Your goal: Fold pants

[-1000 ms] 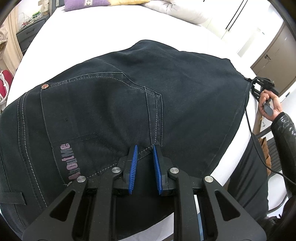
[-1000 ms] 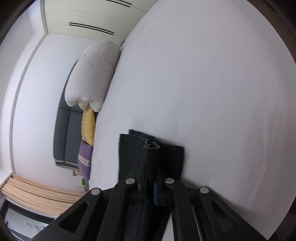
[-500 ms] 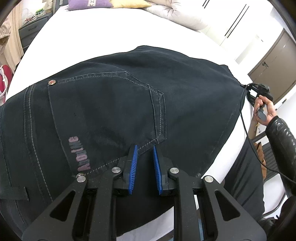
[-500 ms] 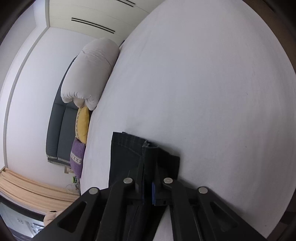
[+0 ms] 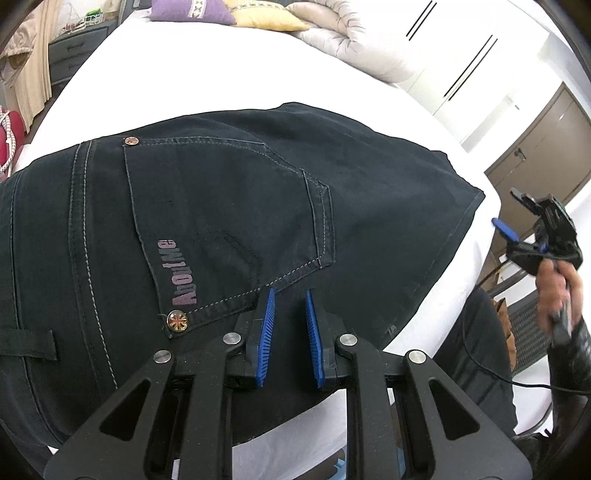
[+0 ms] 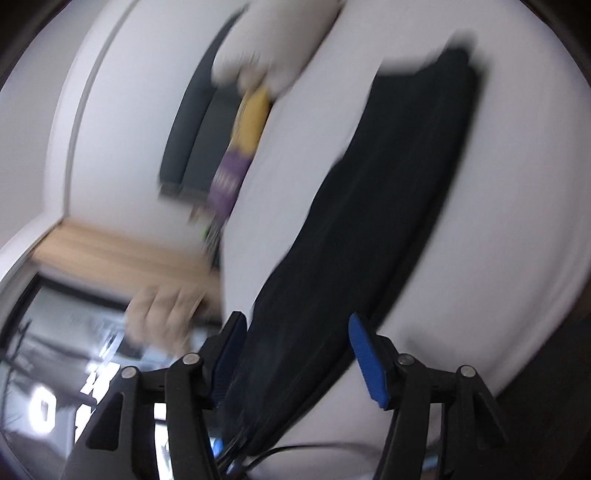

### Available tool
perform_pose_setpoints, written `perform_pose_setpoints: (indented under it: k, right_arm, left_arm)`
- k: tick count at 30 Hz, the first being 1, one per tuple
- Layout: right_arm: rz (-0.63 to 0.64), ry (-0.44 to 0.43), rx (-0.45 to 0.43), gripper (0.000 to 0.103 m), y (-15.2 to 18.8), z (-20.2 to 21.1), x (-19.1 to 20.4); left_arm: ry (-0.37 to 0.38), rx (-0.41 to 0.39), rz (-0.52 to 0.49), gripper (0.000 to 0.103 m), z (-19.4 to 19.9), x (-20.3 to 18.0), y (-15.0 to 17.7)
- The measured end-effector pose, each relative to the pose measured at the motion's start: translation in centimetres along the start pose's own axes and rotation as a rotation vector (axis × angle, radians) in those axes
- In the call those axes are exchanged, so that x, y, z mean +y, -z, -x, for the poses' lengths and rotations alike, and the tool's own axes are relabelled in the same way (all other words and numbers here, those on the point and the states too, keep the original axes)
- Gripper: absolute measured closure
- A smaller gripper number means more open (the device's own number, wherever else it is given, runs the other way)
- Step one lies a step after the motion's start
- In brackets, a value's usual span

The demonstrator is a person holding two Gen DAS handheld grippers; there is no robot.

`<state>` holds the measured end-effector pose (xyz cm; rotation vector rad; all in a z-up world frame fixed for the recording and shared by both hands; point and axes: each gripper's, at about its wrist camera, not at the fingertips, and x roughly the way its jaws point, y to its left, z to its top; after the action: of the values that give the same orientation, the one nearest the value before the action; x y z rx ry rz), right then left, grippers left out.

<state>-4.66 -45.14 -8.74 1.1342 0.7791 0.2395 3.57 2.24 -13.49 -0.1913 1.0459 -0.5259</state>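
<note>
Right gripper (image 6: 295, 354) released pants (image 5: 229, 221) hem

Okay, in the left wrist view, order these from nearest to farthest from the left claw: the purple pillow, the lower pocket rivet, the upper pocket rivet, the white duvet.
Measured from the left claw:
1. Lower pocket rivet, just left of the claw on the pants.
2. Upper pocket rivet, up and left at the pocket's far corner.
3. Purple pillow and white duvet, both at the head of the bed; too close to call.
</note>
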Motion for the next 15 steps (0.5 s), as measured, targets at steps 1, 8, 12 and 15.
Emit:
perform_pose_setpoints:
  k: [1, 8, 12, 15]
  right_arm:
    - [-0.007, -0.005, 0.037, 0.045, 0.8, -1.5, 0.3]
    - [-0.08, 0.035, 0.194, 0.056, 4.4, -8.0, 0.3]
    - [-0.093, 0.063, 0.199, 0.056, 4.3, -8.7, 0.5]
    - [-0.11, 0.076, 0.208, 0.057, 4.1, -9.2, 0.5]
  left_arm:
    - [0.002, -0.005, 0.0, 0.086, 0.1, 0.1, 0.2]
    - [0.028, -0.03, 0.037, 0.086, 1.2, 1.7, 1.3]
    - [0.029, -0.034, 0.037, 0.086, 1.5, 2.1, 1.5]
    - [0.03, -0.035, 0.036, 0.086, 1.8, 2.4, 1.7]
